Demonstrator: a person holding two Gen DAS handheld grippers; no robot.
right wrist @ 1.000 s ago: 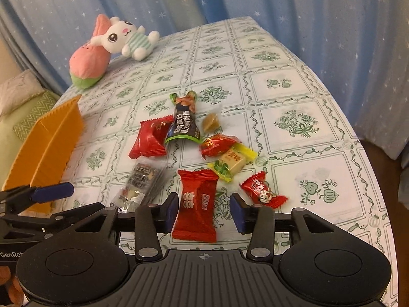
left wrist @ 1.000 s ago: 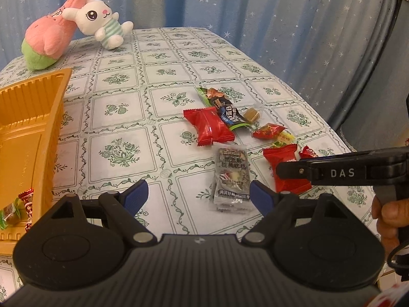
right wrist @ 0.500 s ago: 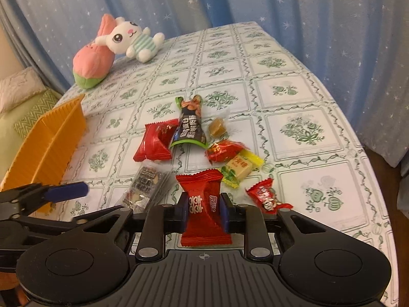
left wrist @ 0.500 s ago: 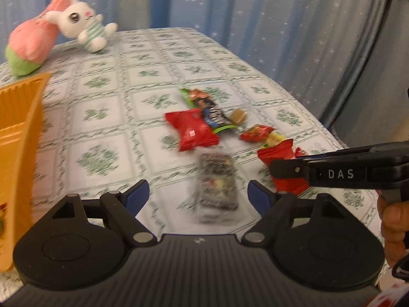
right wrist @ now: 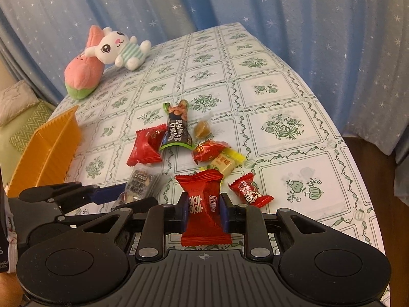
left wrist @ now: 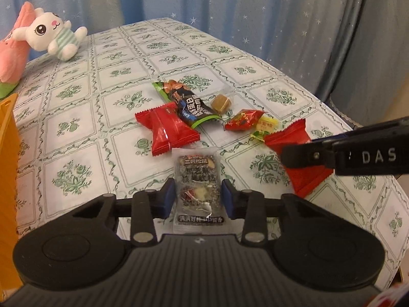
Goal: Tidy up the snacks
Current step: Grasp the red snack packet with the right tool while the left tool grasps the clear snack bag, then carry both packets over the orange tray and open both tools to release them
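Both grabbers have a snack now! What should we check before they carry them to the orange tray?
1. Right gripper pinches the red packet: ok.
2. Left gripper jaws closing around the clear nut packet; firm hold: cannot tell.
3. Red packet lifted off the tablecloth: cannot tell.
4. Only one snack in each gripper: ok.
5. Orange tray within sight, on the left: ok.
6. Room left inside the tray: cannot tell; its inside is hidden.
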